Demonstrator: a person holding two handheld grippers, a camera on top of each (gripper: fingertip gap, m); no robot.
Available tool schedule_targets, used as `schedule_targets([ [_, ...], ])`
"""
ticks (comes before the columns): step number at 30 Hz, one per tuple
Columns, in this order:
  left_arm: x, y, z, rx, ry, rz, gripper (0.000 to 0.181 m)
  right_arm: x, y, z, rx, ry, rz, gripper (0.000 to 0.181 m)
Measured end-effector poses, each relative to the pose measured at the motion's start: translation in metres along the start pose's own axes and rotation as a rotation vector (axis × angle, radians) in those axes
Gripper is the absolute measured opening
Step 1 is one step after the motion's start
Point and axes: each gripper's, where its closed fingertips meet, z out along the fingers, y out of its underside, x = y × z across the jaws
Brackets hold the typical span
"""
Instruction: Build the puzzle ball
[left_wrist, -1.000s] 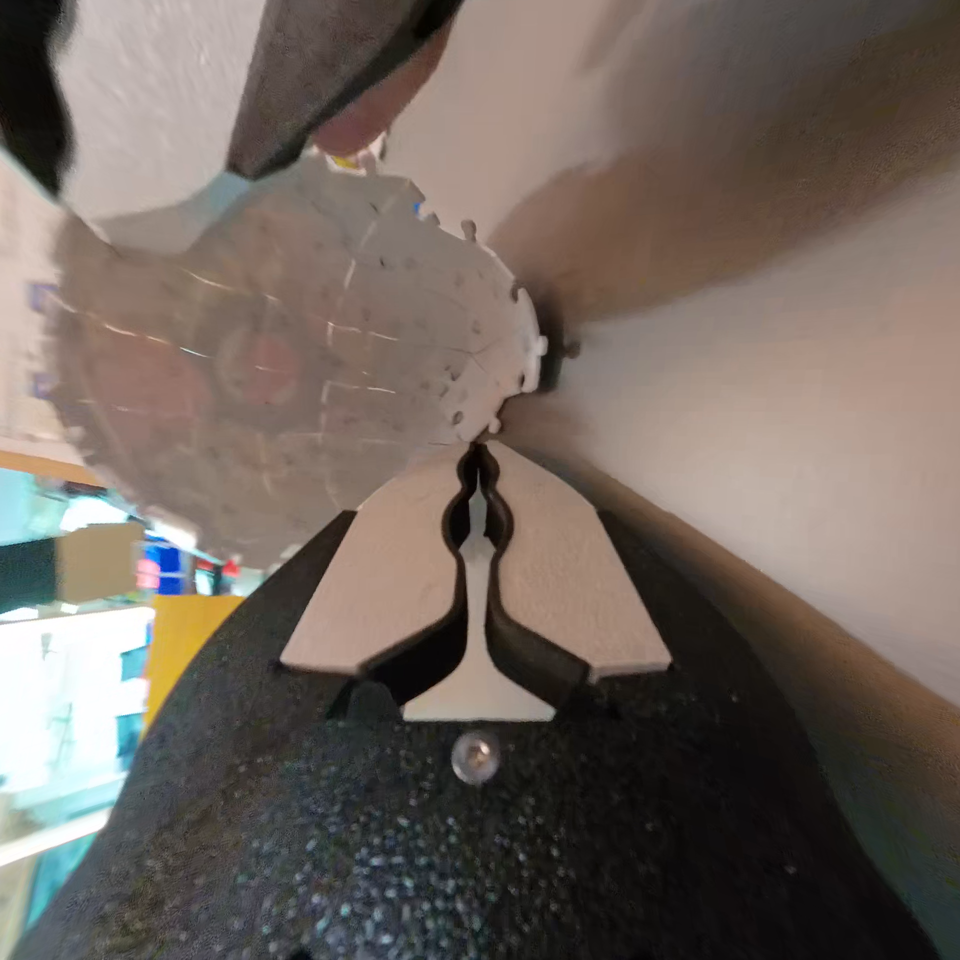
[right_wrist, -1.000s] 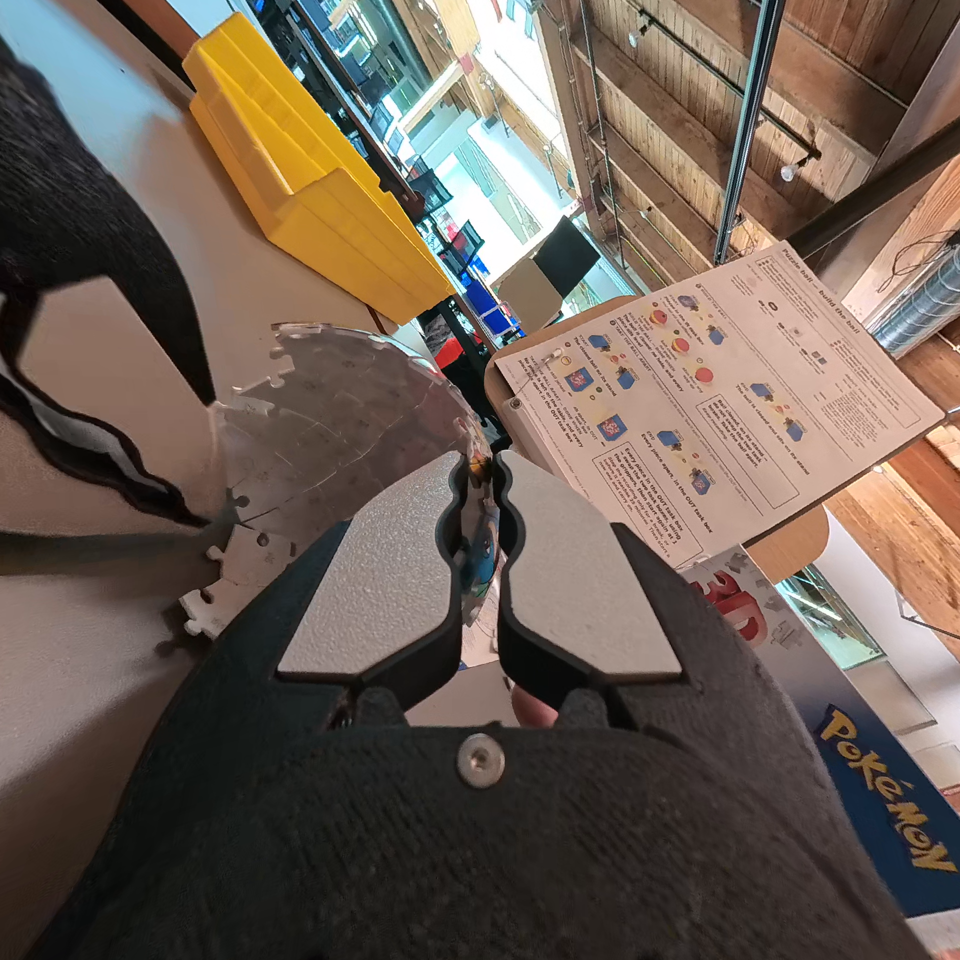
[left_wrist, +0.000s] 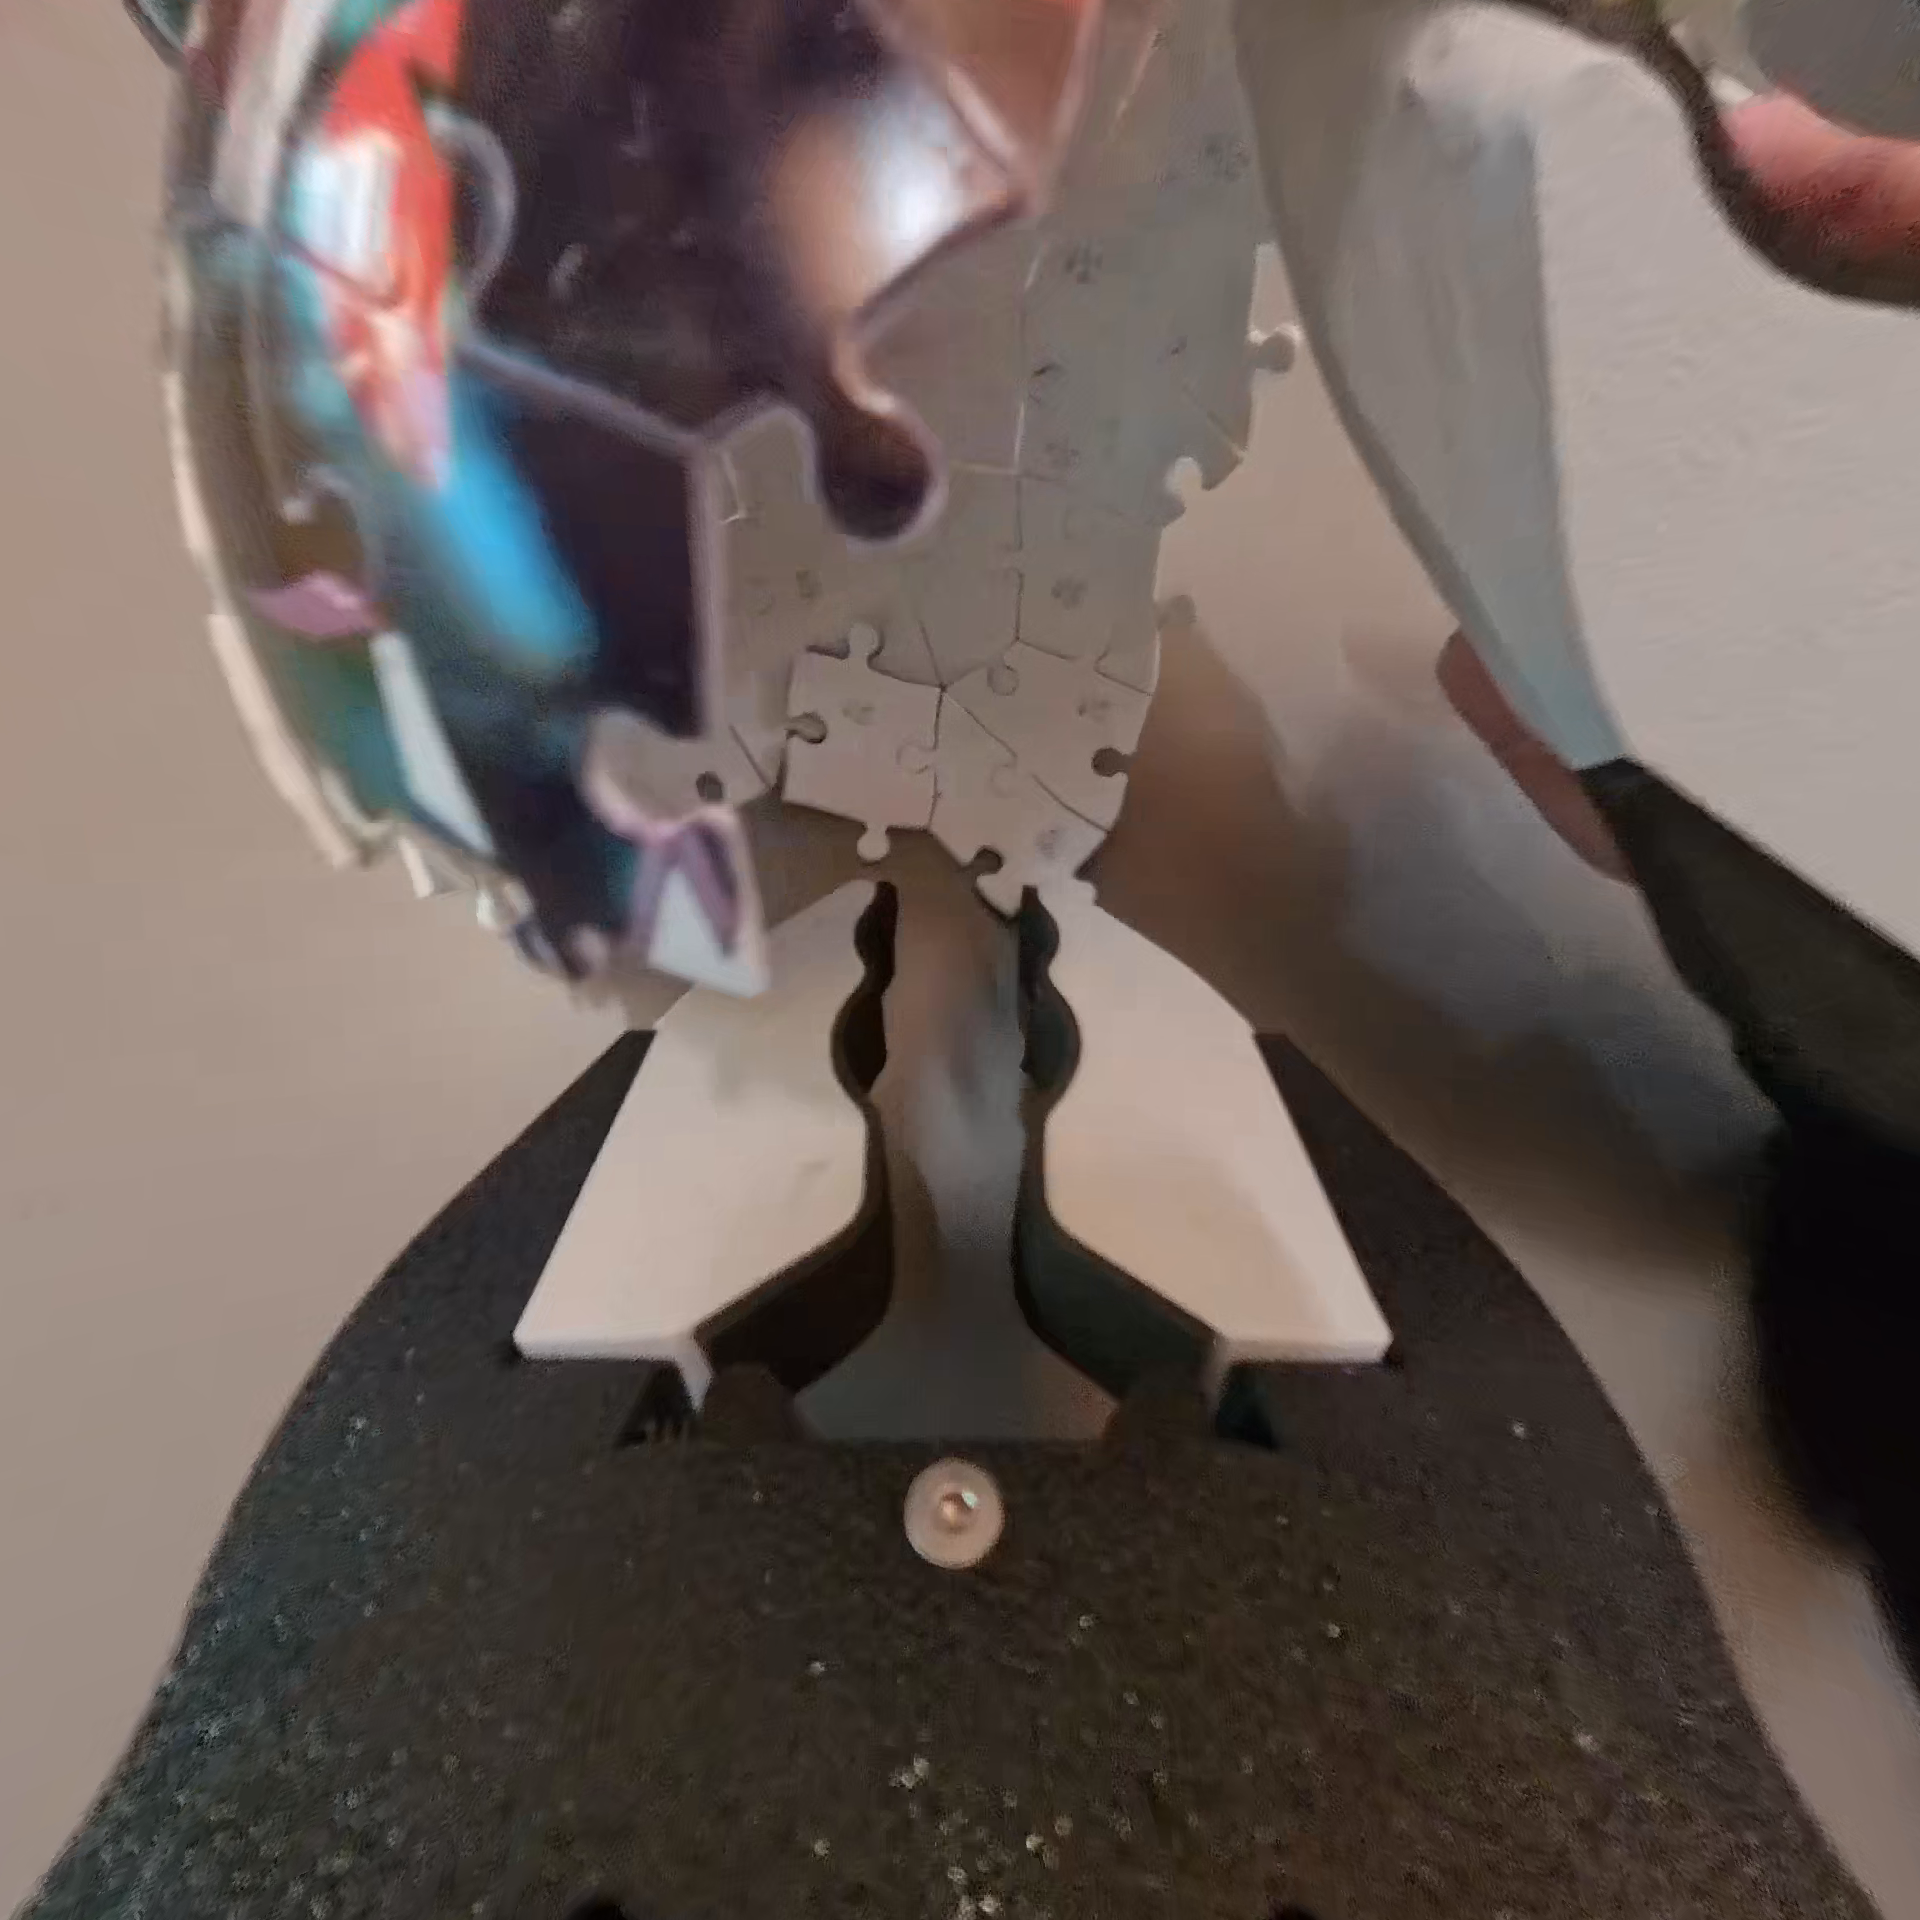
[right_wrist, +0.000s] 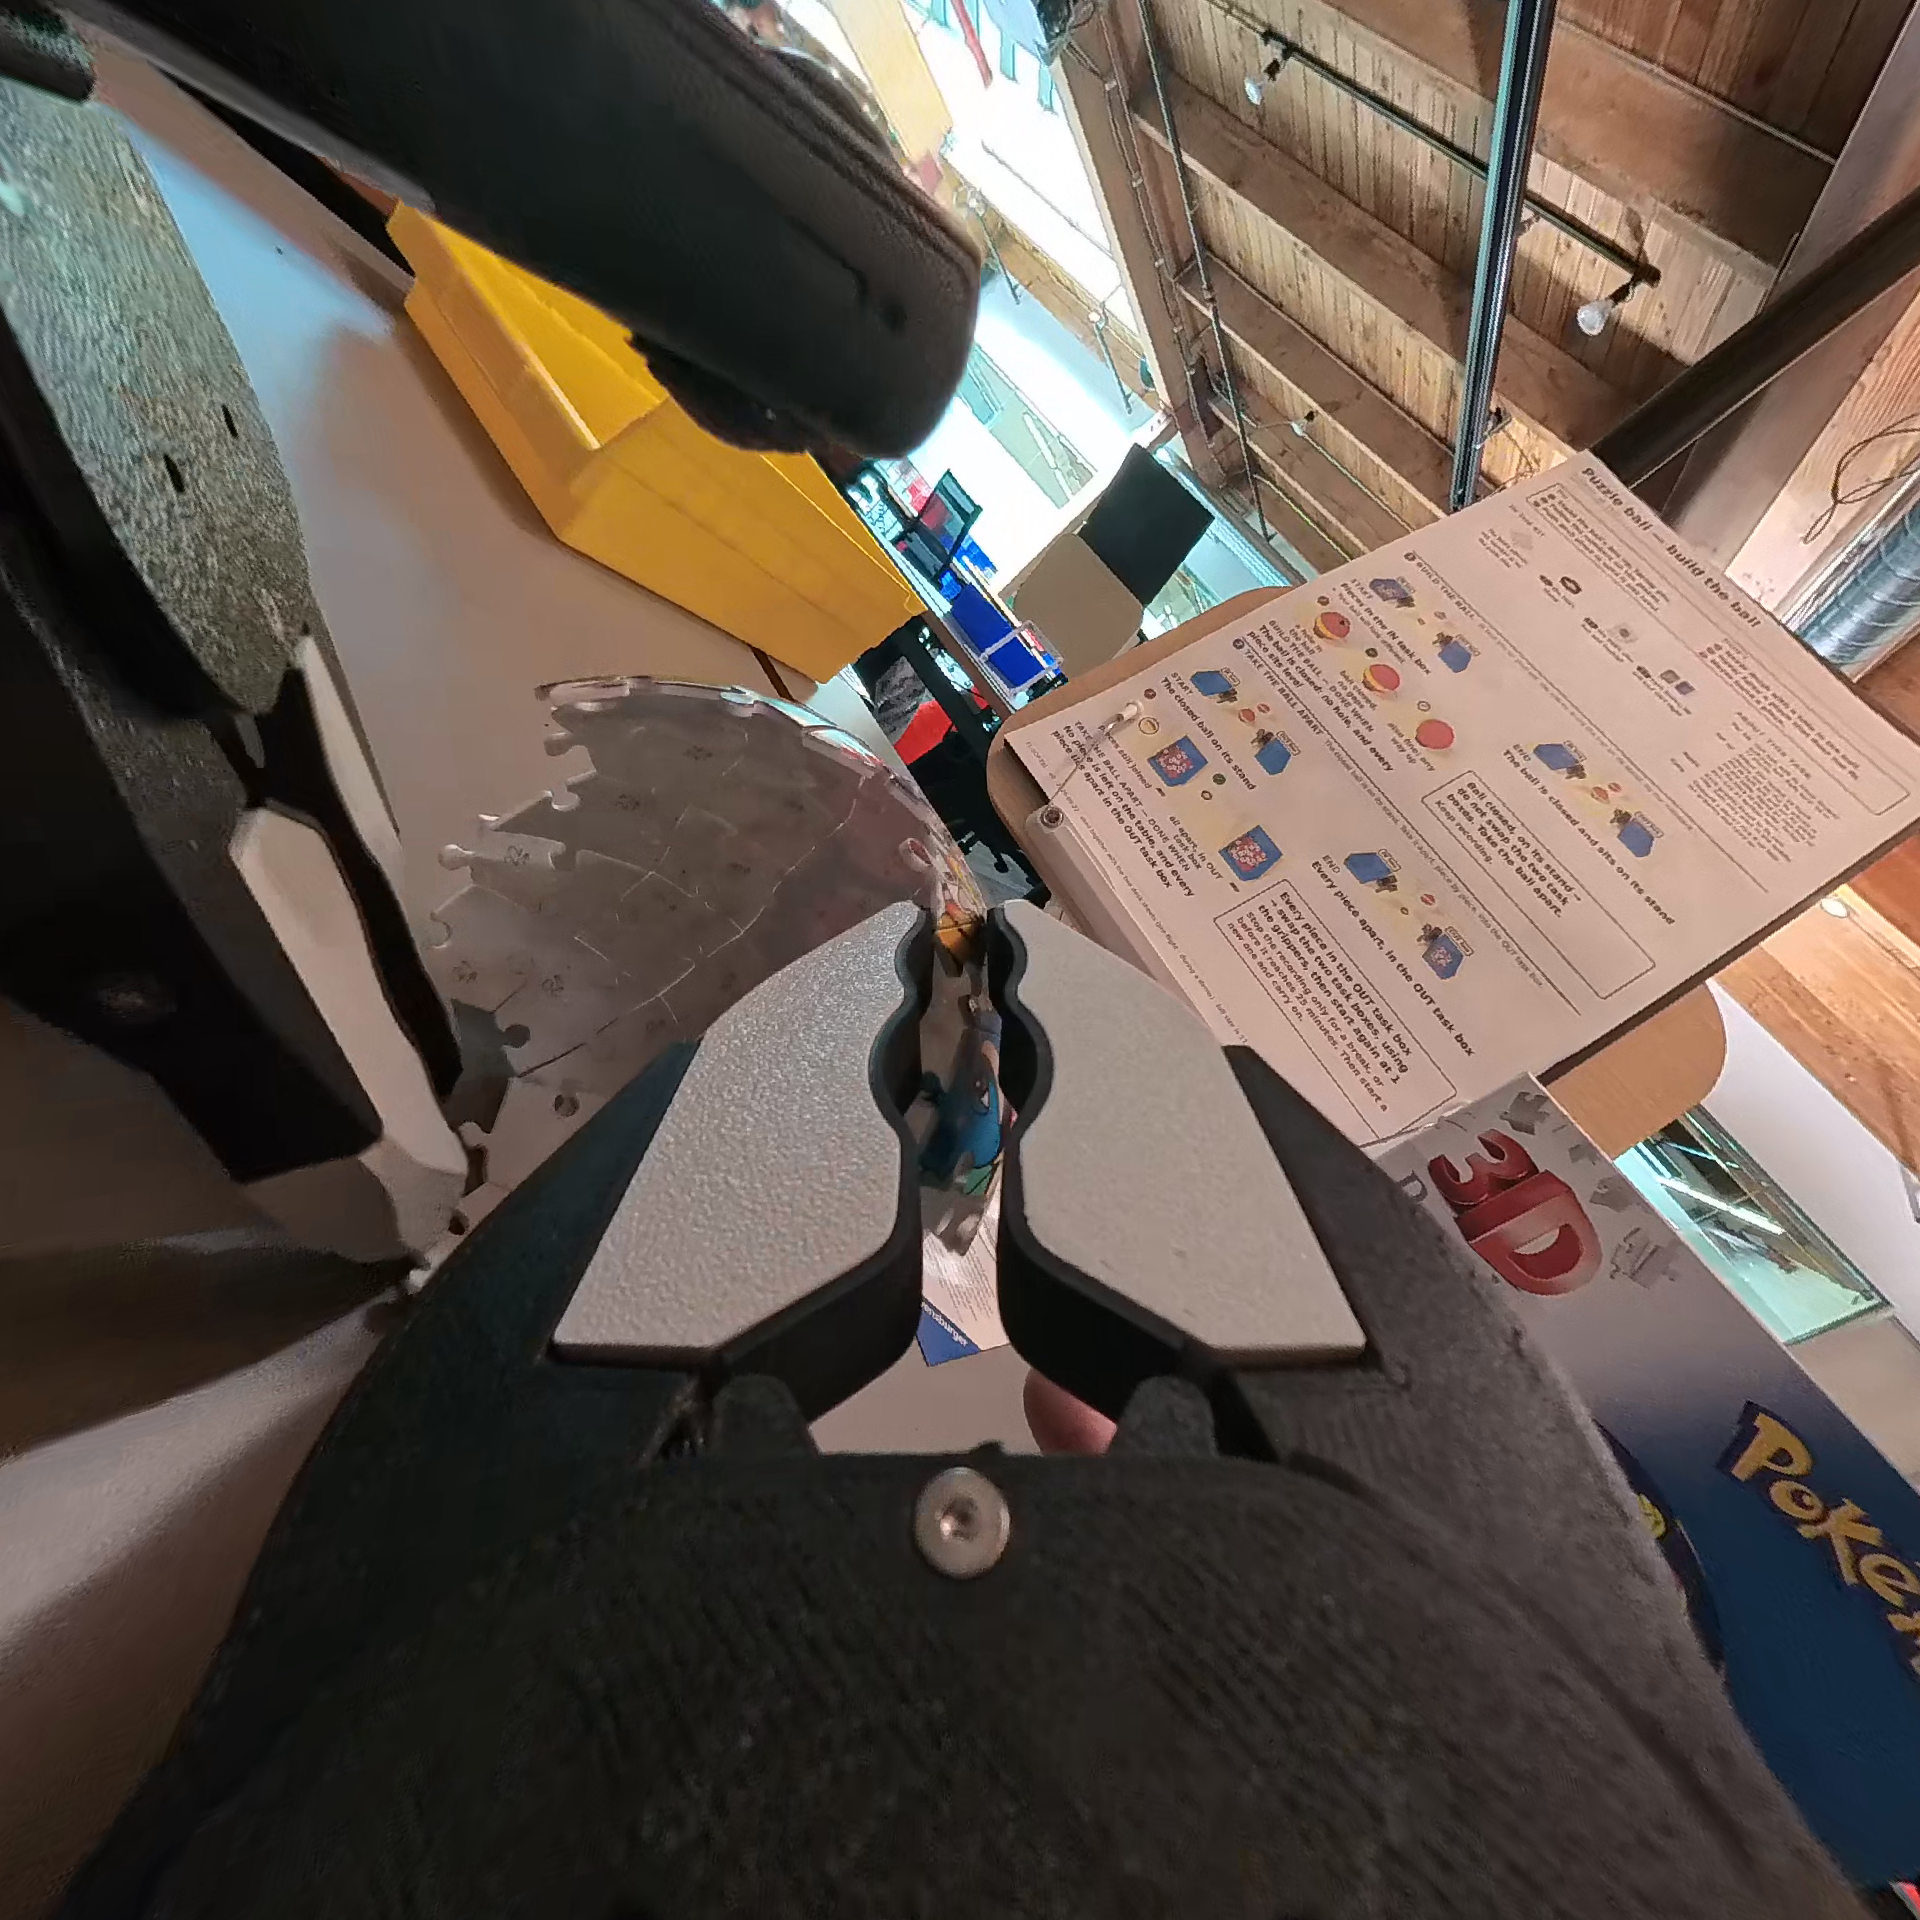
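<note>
The half-built puzzle ball shell (left_wrist: 987, 644) shows its grey jigsaw inside and, at the left, its blurred coloured outside. My left gripper (left_wrist: 956, 914) has its jaws a little apart, with the shell's lower edge just at the tips and bare table showing in the gap. My right gripper (right_wrist: 951, 935) is shut on the rim of the shell (right_wrist: 675, 883), whose coloured face shows between the fingers. The left gripper also shows at the left of the right wrist view (right_wrist: 312, 935), its tips at the shell's edge. The right gripper shows in the left wrist view (left_wrist: 1455, 416).
Yellow bins (right_wrist: 665, 499) stand on the pale table (right_wrist: 447, 582) behind the shell. A printed sheet on a board (right_wrist: 1455, 779) and a puzzle box (right_wrist: 1714, 1382) stand to the right. A black sleeve (right_wrist: 675, 208) hangs overhead. A person's fingertip (right_wrist: 1060, 1413) shows behind my right gripper. Spacing between my two grippers at the tips: around 12 centimeters.
The left gripper's jaws have gone from almost shut to apart. The left gripper has moved closer to the right one, and the shell's coloured side now shows. The right gripper keeps its hold.
</note>
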Motion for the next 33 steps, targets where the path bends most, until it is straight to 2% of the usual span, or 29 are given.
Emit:
schedule_targets([
  [3, 0.004, -0.002, 0.001, 0.020, 0.010, -0.072, 0.017, 0.000, 0.000, -0.001, 0.000, 0.000, -0.001, 0.010],
  [8, -0.011, -0.006, -0.003, 0.079, -0.032, -0.217, 0.017, 0.000, -0.001, -0.001, 0.003, -0.001, 0.003, 0.010],
  [13, -0.012, -0.012, -0.001, 0.099, -0.034, -0.220, 0.017, 0.000, -0.002, -0.001, 0.004, -0.005, -0.002, 0.010],
  [16, -0.009, -0.012, -0.001, 0.109, -0.022, -0.165, 0.018, 0.001, 0.000, -0.001, 0.002, 0.000, 0.007, 0.010],
  [18, -0.008, -0.013, -0.002, 0.129, -0.038, -0.079, 0.017, 0.002, 0.001, -0.001, 0.002, 0.002, 0.011, 0.010],
  [21, -0.004, -0.024, -0.008, 0.193, -0.025, 0.057, 0.001, 0.001, 0.000, -0.001, 0.003, 0.003, 0.016, 0.010],
  [23, -0.011, -0.027, -0.011, 0.199, -0.096, 0.193, 0.000, 0.001, 0.001, 0.000, 0.000, 0.004, 0.014, 0.010],
  [27, -0.009, -0.034, -0.006, 0.239, -0.176, 0.621, 0.000, 0.002, 0.001, 0.000, 0.001, 0.004, 0.022, 0.010],
  [30, -0.021, -0.029, 0.003, 0.188, -0.310, 0.974, 0.000, 0.004, 0.003, -0.002, -0.001, 0.005, 0.033, 0.009],
  [33, -0.018, -0.028, 0.003, 0.226, -0.336, 1.123, 0.000, 0.004, 0.003, -0.002, 0.000, 0.002, 0.038, 0.009],
])
